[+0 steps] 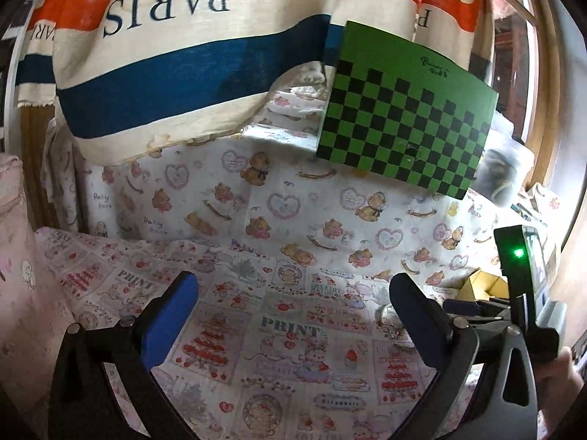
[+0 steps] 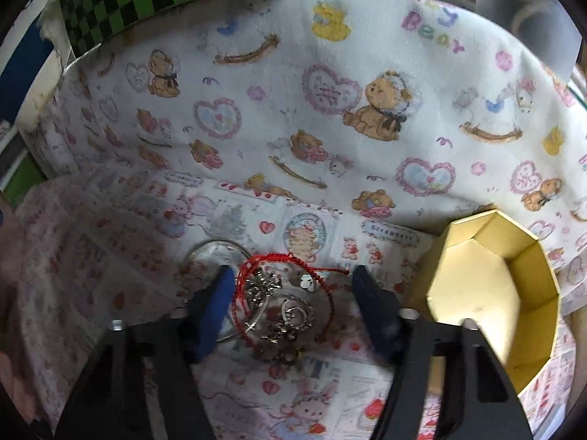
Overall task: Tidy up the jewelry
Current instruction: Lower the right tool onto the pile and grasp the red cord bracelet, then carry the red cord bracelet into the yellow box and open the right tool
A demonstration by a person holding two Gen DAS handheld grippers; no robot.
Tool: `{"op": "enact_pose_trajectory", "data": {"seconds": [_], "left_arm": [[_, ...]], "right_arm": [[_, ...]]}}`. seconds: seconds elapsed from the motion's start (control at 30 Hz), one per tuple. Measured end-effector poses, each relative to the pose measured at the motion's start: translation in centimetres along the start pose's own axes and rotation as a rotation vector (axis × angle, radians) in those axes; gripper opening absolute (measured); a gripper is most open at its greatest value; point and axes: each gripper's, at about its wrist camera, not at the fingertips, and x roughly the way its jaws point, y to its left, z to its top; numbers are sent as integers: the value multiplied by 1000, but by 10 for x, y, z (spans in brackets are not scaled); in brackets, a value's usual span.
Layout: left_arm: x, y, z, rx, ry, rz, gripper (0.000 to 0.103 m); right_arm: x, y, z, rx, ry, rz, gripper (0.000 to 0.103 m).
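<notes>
A tangle of jewelry (image 2: 279,308), a red cord bracelet (image 2: 290,275) looped over silver chains and rings, is lying on the printed cloth (image 2: 293,396) just left of a gold octagonal box (image 2: 488,293). The right gripper (image 2: 293,308) is straddling the pile, its blue pads (image 2: 212,311) standing apart and pressing on nothing. The left gripper (image 1: 293,319) is hanging wide apart over bare cloth, well below a green checkered box (image 1: 403,124).

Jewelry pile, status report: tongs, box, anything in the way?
Right tongs open, straddling jewelry pile, not gripping. Left tongs open, empty. Gold box empty, beside pile. Nothing blocking.
</notes>
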Motion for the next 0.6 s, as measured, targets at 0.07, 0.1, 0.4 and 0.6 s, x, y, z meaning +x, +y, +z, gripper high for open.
{"op": "enact_pose_trajectory", "data": {"seconds": [0.07, 0.1, 0.4, 0.6], "left_arm": [[0, -1, -1, 8, 1, 3, 103], [1, -2, -1, 9, 2, 3, 103], [-3, -4, -4, -13, 34, -37, 103], [-12, -32, -7, 103, 35, -67, 103]], "right_arm": [[1, -1, -1, 16, 16, 44, 24], [0, -1, -1, 20, 10, 51, 22], [-51, -2, -16, 29, -142, 94, 16], [-100, -17, -29, 84, -241, 262, 16]]}}
